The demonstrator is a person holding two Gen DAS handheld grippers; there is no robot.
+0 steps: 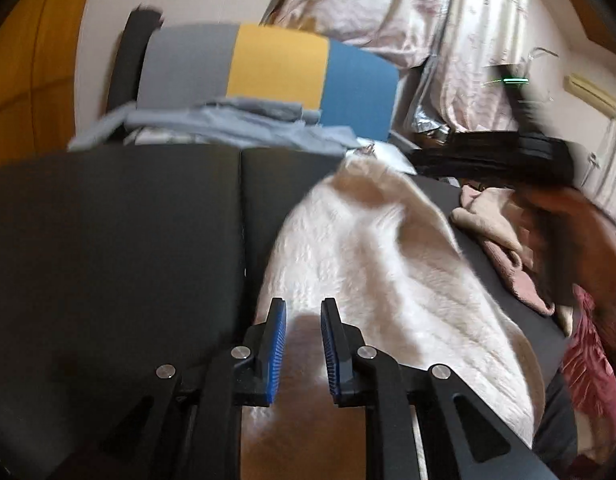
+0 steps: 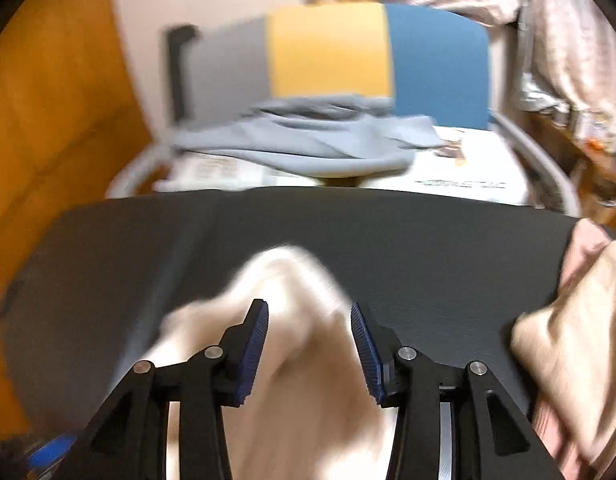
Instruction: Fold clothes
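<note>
A cream fuzzy garment lies spread on the dark padded surface, running from the near edge toward the far right. My left gripper hovers over its near end, jaws a little apart, with cloth showing in the gap and no pad pressing on it. In the right wrist view the same cream garment rises in a loose fold between the fingers of my right gripper, which stands open wider. The pads do not touch the cloth. Both views are motion-blurred.
A pile of beige and pink clothes lies at the right of the dark surface, also seen as a beige heap. Behind stands a chair with a grey, yellow and blue back, grey-blue clothing on its seat. Curtains hang beyond.
</note>
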